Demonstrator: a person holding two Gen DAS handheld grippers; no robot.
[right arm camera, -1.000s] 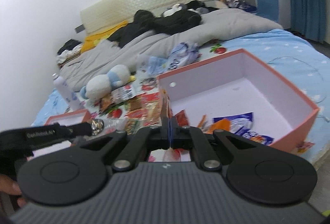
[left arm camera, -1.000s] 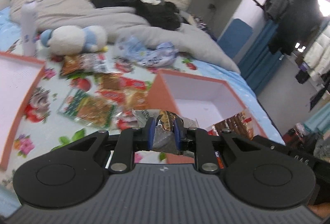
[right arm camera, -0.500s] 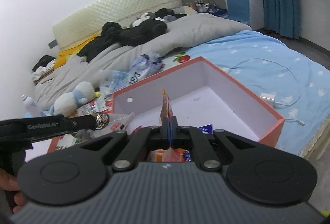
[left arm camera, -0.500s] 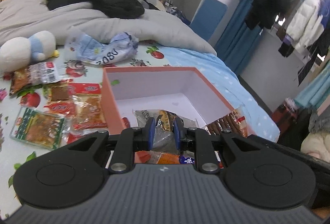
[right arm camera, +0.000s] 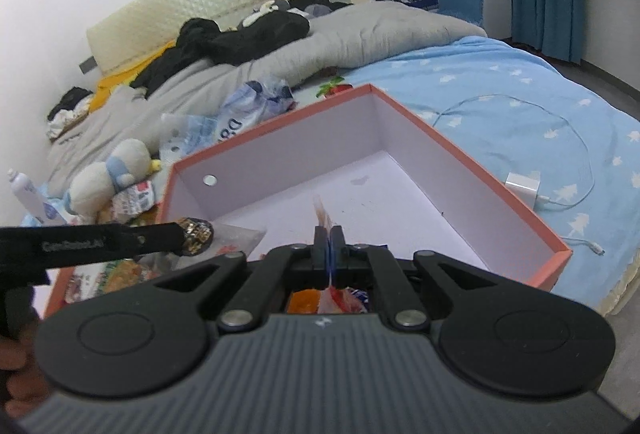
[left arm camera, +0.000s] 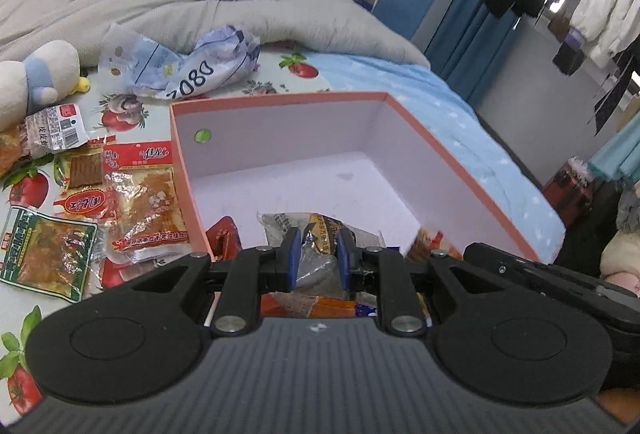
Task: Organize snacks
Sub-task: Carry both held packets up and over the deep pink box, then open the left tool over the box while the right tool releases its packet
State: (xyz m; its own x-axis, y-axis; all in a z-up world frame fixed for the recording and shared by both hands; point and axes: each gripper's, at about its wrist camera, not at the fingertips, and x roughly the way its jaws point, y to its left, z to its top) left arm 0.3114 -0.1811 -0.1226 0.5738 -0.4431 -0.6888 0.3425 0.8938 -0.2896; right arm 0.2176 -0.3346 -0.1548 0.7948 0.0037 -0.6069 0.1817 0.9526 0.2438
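Observation:
My left gripper (left arm camera: 316, 254) is shut on a crumpled grey snack packet (left arm camera: 320, 230) with a brown and yellow label, held just above the near end of an orange box (left arm camera: 280, 99) with a white inside. My right gripper (right arm camera: 329, 246) is shut on the thin edge of an orange-red packet (right arm camera: 321, 214), which stands upright over the same box (right arm camera: 460, 150). A few packets (left arm camera: 224, 238) lie at the box's near end, partly hidden by the grippers. More snack packets (left arm camera: 148, 210) and a green one (left arm camera: 44, 254) lie on the sheet left of the box.
A plush toy (right arm camera: 104, 178), a crumpled blue-white bag (left arm camera: 192, 70) and a grey duvet (left arm camera: 200, 14) lie beyond the box. A white charger with its cable (right arm camera: 522, 186) rests on the blue sheet to the right. A spray bottle (right arm camera: 24, 194) stands far left.
Both grippers have swung from the loose snacks across to the orange box and sunk toward it, each still holding its packet. The box now fills the middle of both views.

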